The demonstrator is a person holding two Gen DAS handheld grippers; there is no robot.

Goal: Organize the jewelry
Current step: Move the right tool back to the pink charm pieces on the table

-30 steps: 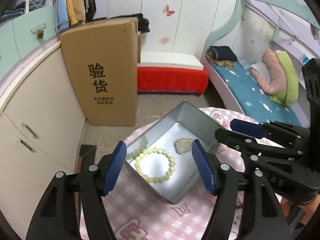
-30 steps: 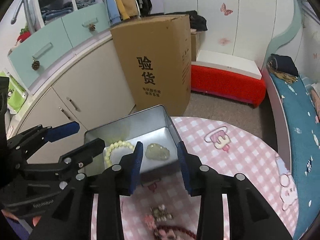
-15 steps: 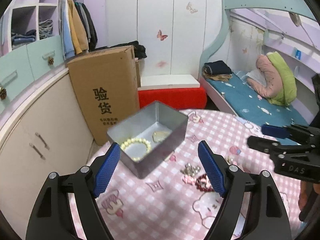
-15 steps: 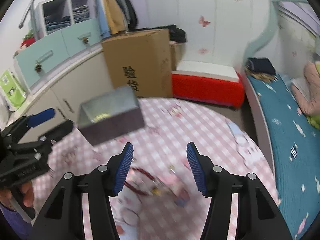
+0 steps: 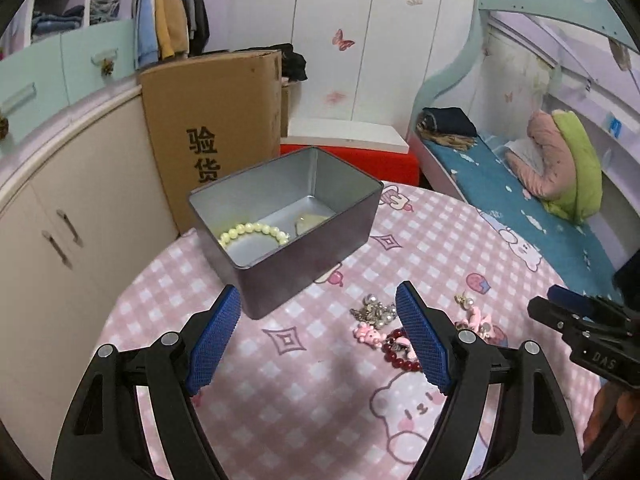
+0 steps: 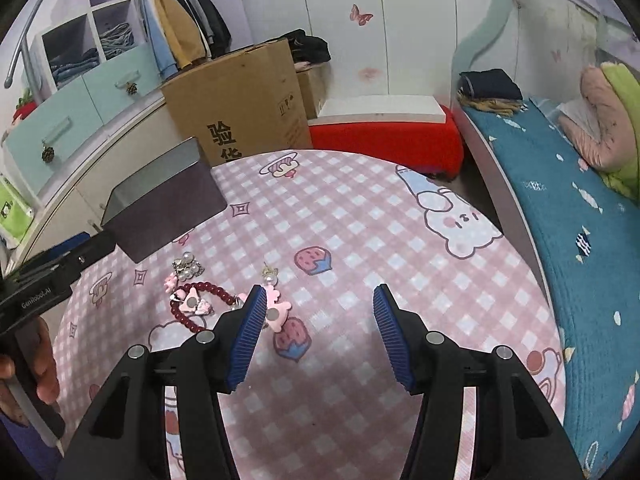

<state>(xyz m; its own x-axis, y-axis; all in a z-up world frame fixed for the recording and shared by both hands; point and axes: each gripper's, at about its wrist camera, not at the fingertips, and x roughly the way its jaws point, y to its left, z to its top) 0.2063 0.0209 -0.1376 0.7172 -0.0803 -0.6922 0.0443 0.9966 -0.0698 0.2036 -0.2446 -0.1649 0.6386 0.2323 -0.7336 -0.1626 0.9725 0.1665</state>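
Observation:
An open metal tin (image 5: 320, 240) stands on the pink checked tablecloth (image 5: 320, 400) with a pale bead bracelet (image 5: 254, 232) and a pale pendant (image 5: 310, 222) inside. My left gripper (image 5: 318, 312) hovers open in front of the tin, holding nothing. Loose jewelry lies to its right: a pearl cluster (image 5: 374, 312), a pink charm (image 5: 366, 334) and a red bead bracelet (image 5: 396, 354). In the right wrist view my right gripper (image 6: 320, 304) is open and empty over the cloth, with the red bead bracelet (image 6: 200, 300) and a pearl earring (image 6: 270, 276) beside its left finger. The tin (image 6: 168, 200) stands far left.
A cardboard box (image 5: 216, 128) stands on the floor behind the table, beside cream cabinets (image 5: 60, 220). A red bench (image 6: 384, 140) and a bed (image 6: 560, 200) lie beyond the table's far and right edges. A hand (image 6: 40, 360) holds the left gripper (image 6: 80, 248).
Both grippers pulled back from the tin, and their jaws widened. The loose jewelry pile came into view. The right gripper swung right, away from above the tin.

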